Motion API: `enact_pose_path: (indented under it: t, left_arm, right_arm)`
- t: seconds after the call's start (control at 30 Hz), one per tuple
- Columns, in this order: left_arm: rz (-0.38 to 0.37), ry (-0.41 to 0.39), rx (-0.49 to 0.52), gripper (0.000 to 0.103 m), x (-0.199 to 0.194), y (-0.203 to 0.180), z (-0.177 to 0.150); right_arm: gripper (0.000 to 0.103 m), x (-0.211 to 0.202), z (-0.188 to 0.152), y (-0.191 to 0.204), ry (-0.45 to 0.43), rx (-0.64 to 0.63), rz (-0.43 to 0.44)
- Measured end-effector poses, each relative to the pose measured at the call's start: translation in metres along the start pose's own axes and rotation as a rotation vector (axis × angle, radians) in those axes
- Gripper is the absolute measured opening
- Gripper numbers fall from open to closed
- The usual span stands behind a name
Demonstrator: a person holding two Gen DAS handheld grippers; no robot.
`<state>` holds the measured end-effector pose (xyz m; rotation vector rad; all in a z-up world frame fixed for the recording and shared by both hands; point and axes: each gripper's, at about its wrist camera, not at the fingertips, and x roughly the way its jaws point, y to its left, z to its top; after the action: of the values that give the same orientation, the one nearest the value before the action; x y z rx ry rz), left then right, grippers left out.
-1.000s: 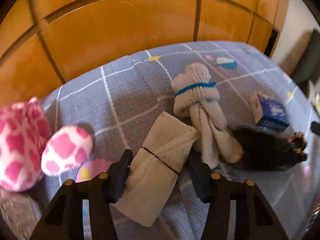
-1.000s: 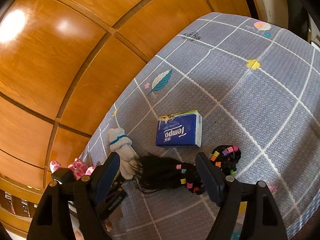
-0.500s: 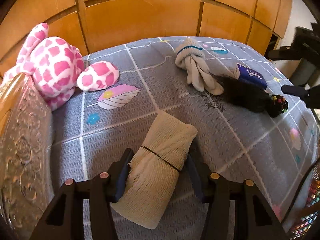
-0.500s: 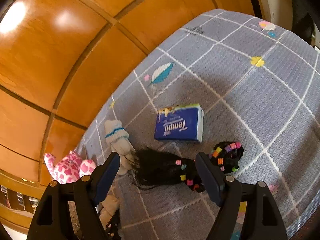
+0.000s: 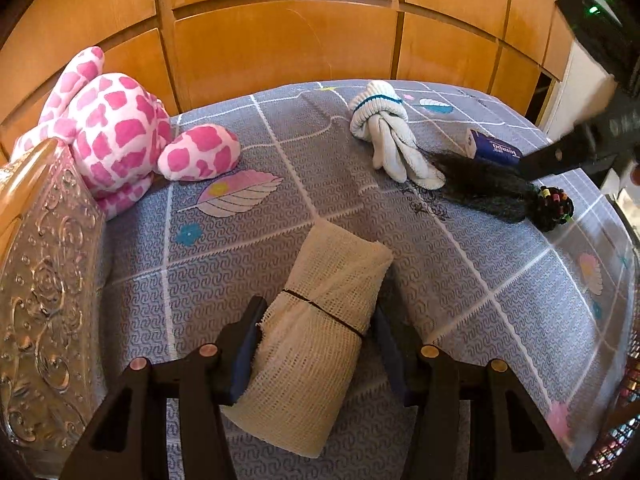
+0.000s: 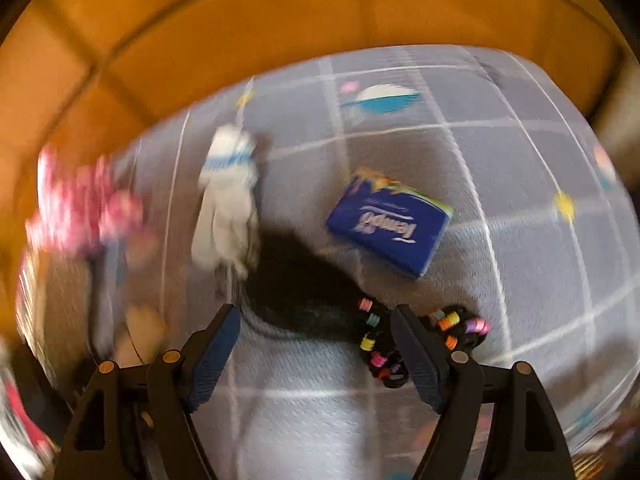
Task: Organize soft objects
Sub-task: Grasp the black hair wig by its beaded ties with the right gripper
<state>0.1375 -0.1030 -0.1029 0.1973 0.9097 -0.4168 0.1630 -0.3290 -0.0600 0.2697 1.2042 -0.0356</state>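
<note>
My left gripper (image 5: pixel 316 320) is shut on a cream mesh cloth roll (image 5: pixel 316 344) tied with a thin black band, held above the grey patterned bed (image 5: pixel 460 280). My right gripper (image 6: pixel 316 320) is open and empty, low over a black hair bundle with coloured beads (image 6: pixel 316 292); the right wrist view is blurred. The bundle also shows in the left wrist view (image 5: pixel 492 192). White socks with a blue stripe (image 5: pixel 388 136) (image 6: pixel 228 200) lie beside it. A pink and white plush toy (image 5: pixel 108 128) sits at the far left.
A blue tissue pack (image 6: pixel 392 228) (image 5: pixel 494 152) lies right of the hair bundle. A silver embossed box (image 5: pixel 44 288) stands at the bed's left edge. Wooden wardrobe panels (image 5: pixel 288 40) run behind the bed. The right gripper's body (image 5: pixel 592 140) reaches in from the right.
The left gripper has pulled back and lifted with the cloth roll, showing more of the bed. The right gripper has swung down and left towards the hair bundle, blurring its view.
</note>
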Motion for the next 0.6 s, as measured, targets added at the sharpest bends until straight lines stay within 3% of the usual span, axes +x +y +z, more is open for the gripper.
enact_pose_path:
  t: [0.1, 0.2, 0.23, 0.27, 0.3, 0.43, 0.6]
  left_arm:
    - [-0.002, -0.004, -0.002, 0.054, -0.002, 0.001, -0.001]
    - [-0.007, -0.007, -0.007, 0.055, -0.004, 0.003, -0.003]
    - [-0.007, -0.009, -0.007, 0.055, -0.004, 0.003, -0.003]
    - [-0.006, -0.01, -0.007, 0.055, -0.004, 0.003, -0.004]
    - [-0.006, -0.012, -0.007, 0.055, -0.005, 0.003, -0.004]
    - [0.0, -0.017, -0.001, 0.055, -0.005, 0.002, -0.005]
    - [0.008, -0.016, 0.006, 0.053, -0.005, 0.0, -0.004]
  right_arm:
    - [0.079, 0.004, 0.004, 0.011, 0.057, -0.15, -0.108]
    - [0.079, 0.023, 0.003, 0.013, 0.159, -0.209, -0.133]
    - [0.069, 0.028, 0.001, 0.013, 0.171, -0.222, -0.156]
    - [0.035, 0.032, -0.001, 0.014, 0.173, -0.234, -0.187]
    - [0.023, 0.036, -0.004, 0.013, 0.181, -0.225, -0.218]
    - [0.017, 0.035, -0.011, 0.013, 0.167, -0.178, -0.151]
    - [0.023, 0.047, -0.017, 0.023, 0.177, -0.137, -0.057]
